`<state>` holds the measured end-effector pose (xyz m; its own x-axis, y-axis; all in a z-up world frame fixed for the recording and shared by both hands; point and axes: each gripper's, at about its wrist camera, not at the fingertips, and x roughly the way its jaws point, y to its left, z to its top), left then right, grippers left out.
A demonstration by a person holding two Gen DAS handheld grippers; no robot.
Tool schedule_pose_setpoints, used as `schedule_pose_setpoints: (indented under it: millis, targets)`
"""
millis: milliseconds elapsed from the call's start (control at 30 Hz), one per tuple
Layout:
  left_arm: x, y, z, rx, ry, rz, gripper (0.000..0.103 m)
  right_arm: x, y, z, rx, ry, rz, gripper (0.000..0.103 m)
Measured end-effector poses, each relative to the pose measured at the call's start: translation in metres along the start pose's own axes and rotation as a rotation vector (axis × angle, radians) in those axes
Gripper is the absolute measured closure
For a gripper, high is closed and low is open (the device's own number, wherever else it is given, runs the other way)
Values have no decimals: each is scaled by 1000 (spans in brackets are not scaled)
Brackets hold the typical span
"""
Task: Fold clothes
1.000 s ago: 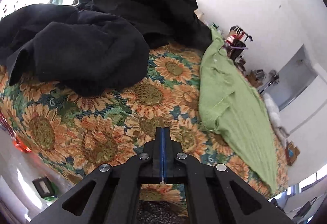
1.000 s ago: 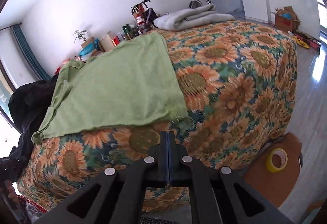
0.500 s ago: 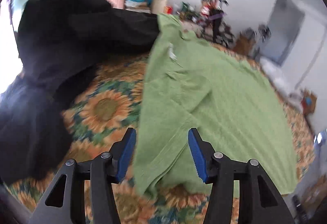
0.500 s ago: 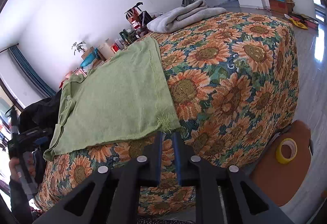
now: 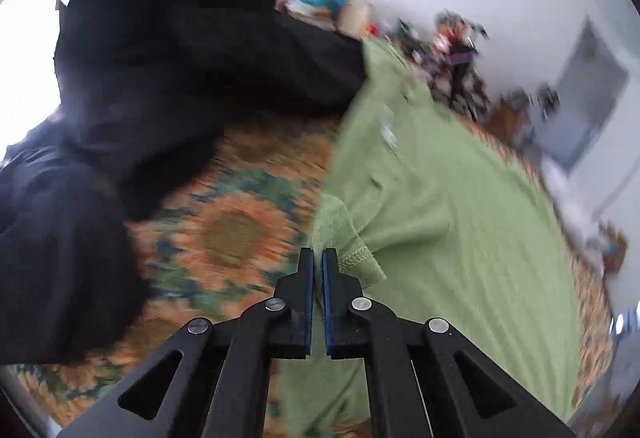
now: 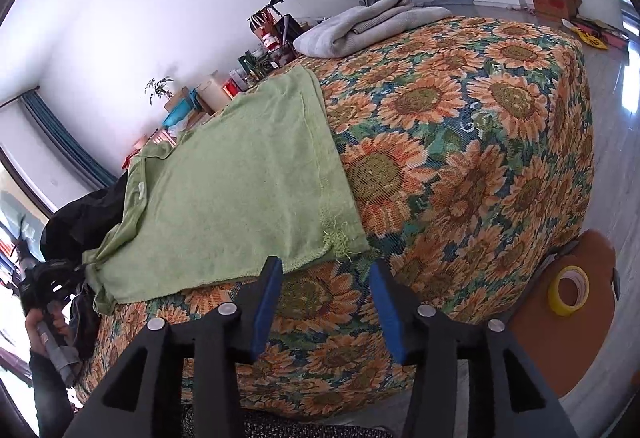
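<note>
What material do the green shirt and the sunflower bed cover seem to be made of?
Green shirt: apparently a soft matte knit, maybe cotton; stitched hem, fraying threads at one corner. Sunflower bed cover: apparently a thick woven tapestry-like fabric; grid-like weave shows in the pattern.

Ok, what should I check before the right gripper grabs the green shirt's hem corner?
1. Left gripper shut on the green shirt sleeve: ok, it seems.
2. Right gripper open: ok.
3. Hem corner between the right fingers: not ok, it lies just ahead of them.
4. Shirt body flat on the bed: ok.
5. Black clothes off the shirt: cannot tell, they meet at its shoulder.
</note>
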<state>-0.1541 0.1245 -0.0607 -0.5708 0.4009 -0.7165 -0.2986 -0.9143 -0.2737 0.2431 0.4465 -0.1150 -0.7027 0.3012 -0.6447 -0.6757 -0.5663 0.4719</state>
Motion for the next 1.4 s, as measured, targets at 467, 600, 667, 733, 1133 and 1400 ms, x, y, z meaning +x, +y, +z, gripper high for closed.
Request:
schedule_pose_setpoints:
  millis: [467,600,667,733,1133,1400]
  targets:
    - [-46,132,-18,-378,-15,82,70,14,-5,7,162,26,51,50]
    - [-39,96,-8,-200,-12,-21,48,16,-18,10,212,33,47,49]
    - [-31,72,0,-86,-3,-26,48,19,-24,11,241,37,60,49]
    - [-17,50,9,19,8,-22,48,22,-27,12,263,40,70,49]
    - [89,-30,47,434,191,-22,51,26,-6,11,161,26,7,49]
    - [49,-12,55,257,14,-121,96,14,16,21,82,-21,-1,49]
